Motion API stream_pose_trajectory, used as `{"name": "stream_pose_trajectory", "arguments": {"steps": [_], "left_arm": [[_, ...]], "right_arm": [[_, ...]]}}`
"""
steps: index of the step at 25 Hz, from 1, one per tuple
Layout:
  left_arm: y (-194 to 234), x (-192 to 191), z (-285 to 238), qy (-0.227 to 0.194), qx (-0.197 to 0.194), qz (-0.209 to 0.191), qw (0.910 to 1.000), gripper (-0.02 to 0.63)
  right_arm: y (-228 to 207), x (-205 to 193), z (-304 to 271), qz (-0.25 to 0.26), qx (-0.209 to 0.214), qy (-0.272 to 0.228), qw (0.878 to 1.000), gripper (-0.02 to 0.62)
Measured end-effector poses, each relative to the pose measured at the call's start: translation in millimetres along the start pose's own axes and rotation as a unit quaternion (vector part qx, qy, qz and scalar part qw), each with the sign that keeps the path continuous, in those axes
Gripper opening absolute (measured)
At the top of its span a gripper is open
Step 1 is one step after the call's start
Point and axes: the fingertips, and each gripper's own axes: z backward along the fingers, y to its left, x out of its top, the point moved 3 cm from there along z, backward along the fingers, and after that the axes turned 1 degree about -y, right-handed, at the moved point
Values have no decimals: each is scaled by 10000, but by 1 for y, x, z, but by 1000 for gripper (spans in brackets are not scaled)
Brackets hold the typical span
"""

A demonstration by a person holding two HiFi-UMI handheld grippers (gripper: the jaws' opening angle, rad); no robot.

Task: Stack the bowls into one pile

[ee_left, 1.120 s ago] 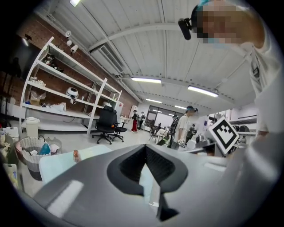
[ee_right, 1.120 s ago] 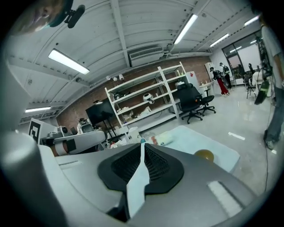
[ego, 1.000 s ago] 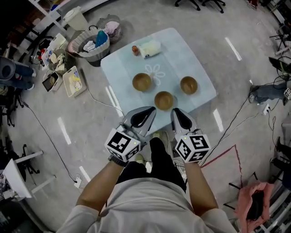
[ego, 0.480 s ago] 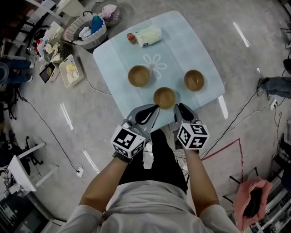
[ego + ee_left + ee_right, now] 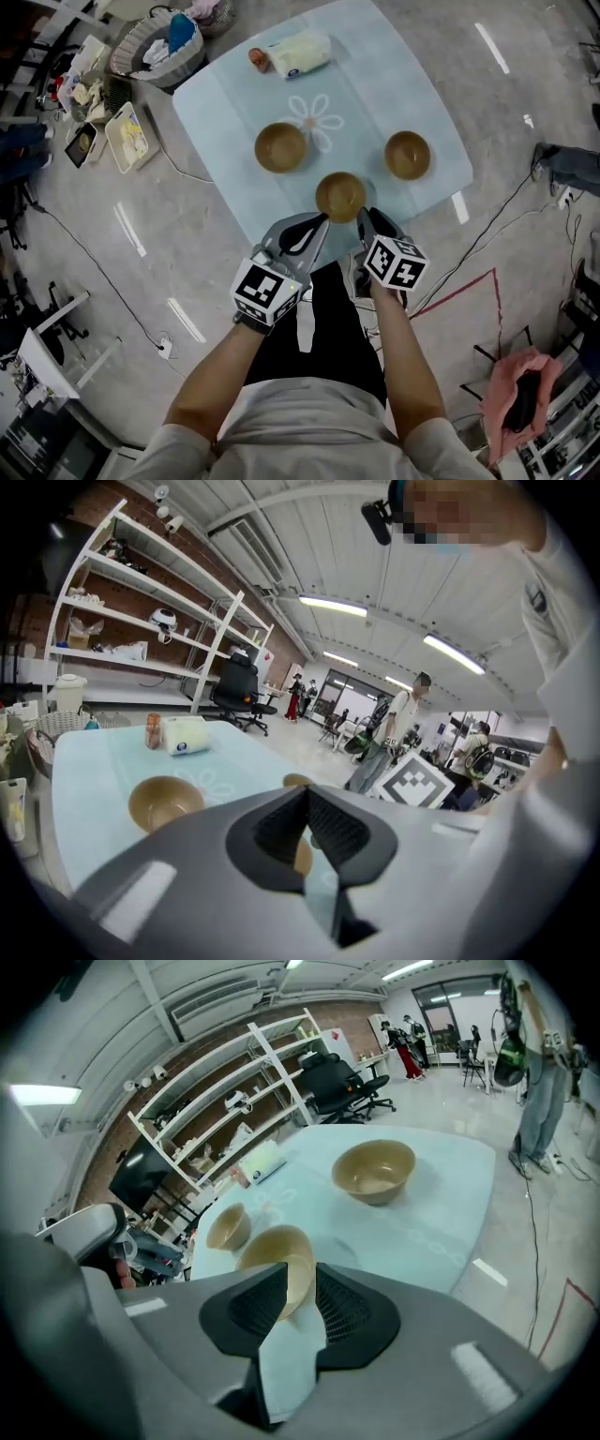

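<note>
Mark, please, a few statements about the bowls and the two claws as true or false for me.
1. Three bowls stand apart on the table, none stacked: the near bowl, the left-side bowl and the right-side bowl. True.
2. The left claw grips the near bowl. False: its jaws are together with nothing between them.
3. The right claw has its jaws apart. True.
4. The white roll lies at the table's near edge, by the claws. False: it lies at the far side, beside a small brown jar.
</note>
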Motion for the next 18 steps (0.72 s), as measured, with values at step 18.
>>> {"name": "stream_pose_trajectory", "arguments": {"steps": [18], "left_arm": [[14,-17,-9,171,-125,202,9996,6]], "right_arm": [[-17,-9,-31,-747,-342,469,9955,18]]}}
